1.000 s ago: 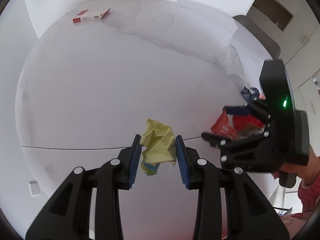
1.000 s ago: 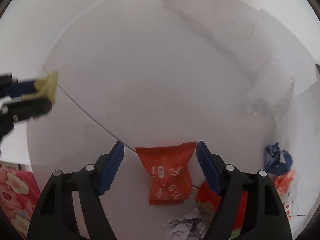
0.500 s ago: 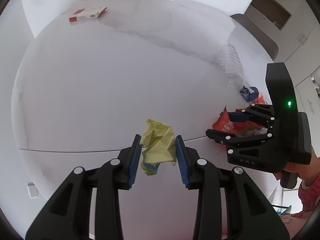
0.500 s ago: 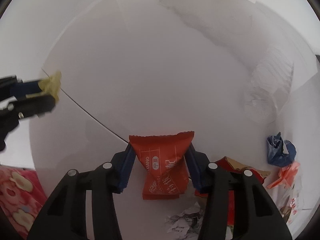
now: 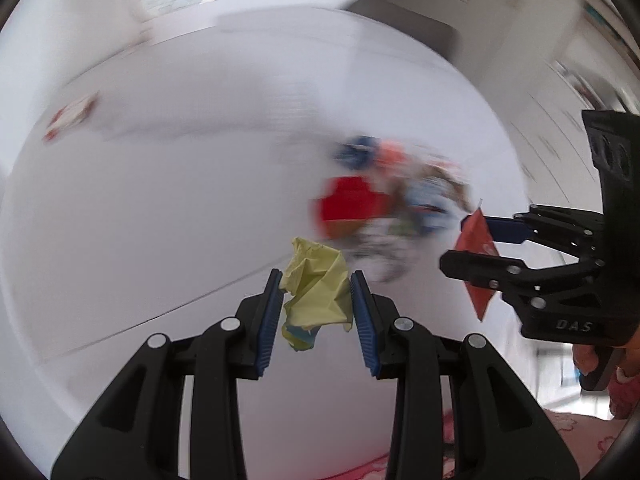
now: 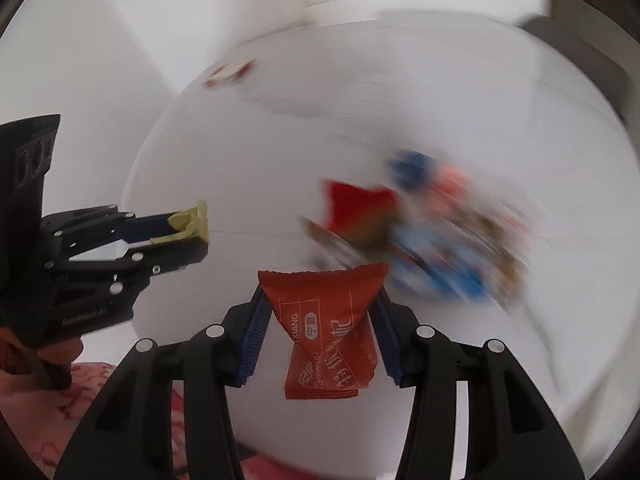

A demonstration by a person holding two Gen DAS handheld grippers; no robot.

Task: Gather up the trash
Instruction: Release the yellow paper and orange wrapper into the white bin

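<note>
The left claw [image 5: 316, 300] is closed on a crumpled pale-yellow paper wad [image 5: 316, 292], pinched between its blue ribbed pads and held above the white round bench [image 5: 160, 208]. The right claw [image 6: 320, 328] is likewise clamped on a flat red-orange foil snack wrapper with white lettering [image 6: 326, 328], which hangs down between its pads, clear of the bench top. In the left wrist view that wrapper shows edge-on in the right claw [image 5: 476, 248], just right of the yellow wad.

A blurred heap of mixed red, blue and pale litter [image 6: 420, 232] lies on the bench beyond both claws. A small red-and-white flat box [image 6: 228, 74] sits far back, well apart from the heap. The background is smeared, so finer detail there cannot be read.

This looks like the carry step: both pieces are gripped and lifted. No bin or bag is visible, so the drop-off point cannot be told. The next move calls for carrying both pieces to it while keeping both grips firm, as the wrapper is thin and slippery.
</note>
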